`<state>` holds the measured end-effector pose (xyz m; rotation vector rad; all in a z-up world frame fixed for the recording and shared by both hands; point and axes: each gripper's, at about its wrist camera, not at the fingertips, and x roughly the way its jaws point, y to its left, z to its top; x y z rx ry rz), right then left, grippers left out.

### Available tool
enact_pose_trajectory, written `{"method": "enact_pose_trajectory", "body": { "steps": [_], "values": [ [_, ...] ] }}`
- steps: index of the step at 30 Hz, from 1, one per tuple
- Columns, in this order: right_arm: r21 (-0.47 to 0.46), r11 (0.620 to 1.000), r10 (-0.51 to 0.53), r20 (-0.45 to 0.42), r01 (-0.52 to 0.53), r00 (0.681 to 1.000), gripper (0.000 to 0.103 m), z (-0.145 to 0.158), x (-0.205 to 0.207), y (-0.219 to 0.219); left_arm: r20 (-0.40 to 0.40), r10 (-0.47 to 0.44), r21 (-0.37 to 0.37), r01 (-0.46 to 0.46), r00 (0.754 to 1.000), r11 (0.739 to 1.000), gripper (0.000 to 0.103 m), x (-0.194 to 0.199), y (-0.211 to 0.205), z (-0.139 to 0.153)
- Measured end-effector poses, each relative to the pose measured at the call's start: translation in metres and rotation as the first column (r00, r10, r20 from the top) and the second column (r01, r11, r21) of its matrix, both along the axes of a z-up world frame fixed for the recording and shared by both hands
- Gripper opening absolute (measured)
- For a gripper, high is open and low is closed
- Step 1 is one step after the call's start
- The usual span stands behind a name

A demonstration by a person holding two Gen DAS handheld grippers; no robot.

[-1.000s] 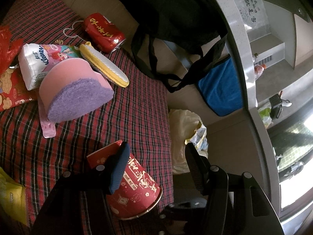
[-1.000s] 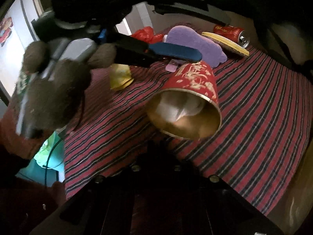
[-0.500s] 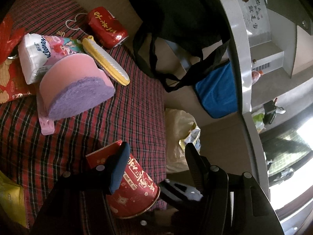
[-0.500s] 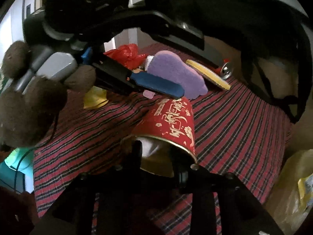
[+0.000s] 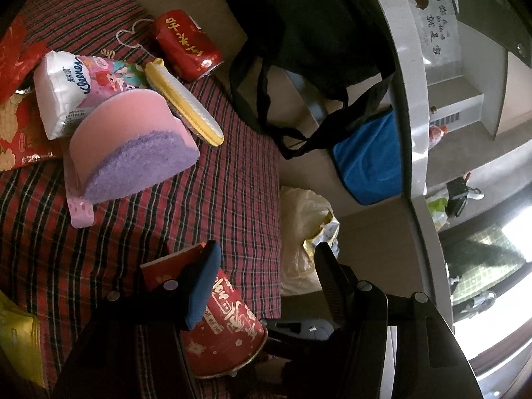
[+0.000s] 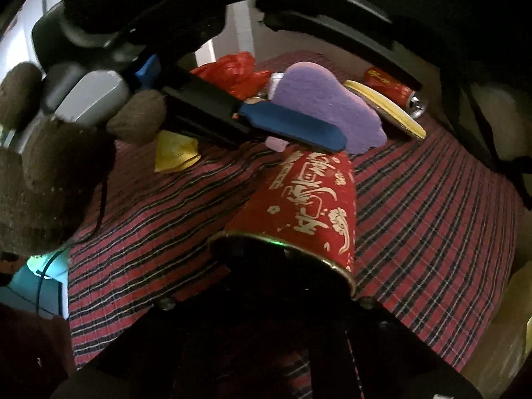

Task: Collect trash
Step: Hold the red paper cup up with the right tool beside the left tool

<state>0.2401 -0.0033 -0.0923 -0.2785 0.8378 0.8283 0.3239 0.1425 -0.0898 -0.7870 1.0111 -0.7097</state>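
Note:
A red paper cup (image 5: 226,326) with gold lettering lies on its side on the red plaid cloth (image 5: 206,196), mouth toward the table edge. My left gripper (image 5: 266,282) is open; its blue-padded finger rests on the cup, the other finger hangs past the edge. In the right wrist view the cup (image 6: 309,206) fills the middle and its rim sits right over my right gripper, whose fingertips are dark and hidden. A red can (image 5: 186,43), a pink and purple sponge (image 5: 133,146) and a tissue pack (image 5: 69,89) lie further back.
A yellowish plastic bag (image 5: 306,232) hangs beside the table edge below the cup. A black tote bag (image 5: 316,33) and a blue cloth (image 5: 369,163) sit beyond it. A yellow wrapper (image 6: 174,151) and red plastic (image 6: 236,73) lie on the cloth.
The right gripper has moved forward up to the cup's mouth, so the rim now covers its fingers. The left gripper stays over the cup, shifted slightly.

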Motion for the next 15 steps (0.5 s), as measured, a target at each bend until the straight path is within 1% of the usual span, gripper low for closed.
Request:
{"method": "enact_pose_trajectory", "body": {
  "steps": [9,12,15],
  "values": [
    [0.014,0.999,0.045,-0.025,-0.044,0.999,0.005,0.000,0.006,-0.009,-0.002,-0.007,0.005,0.007,1.000,1.000,0.059,0.001,-0.002,-0.001],
    [0.024,0.998,0.057,-0.043,-0.056,0.997,0.004,0.002,0.001,-0.012,-0.003,-0.007,0.007,0.007,1.000,1.000,0.059,0.000,-0.001,-0.001],
    [0.021,0.995,0.095,-0.072,-0.093,0.993,0.004,-0.001,-0.007,-0.014,-0.005,-0.006,0.004,0.006,1.000,1.000,0.059,0.000,-0.001,-0.001]
  ]
}}
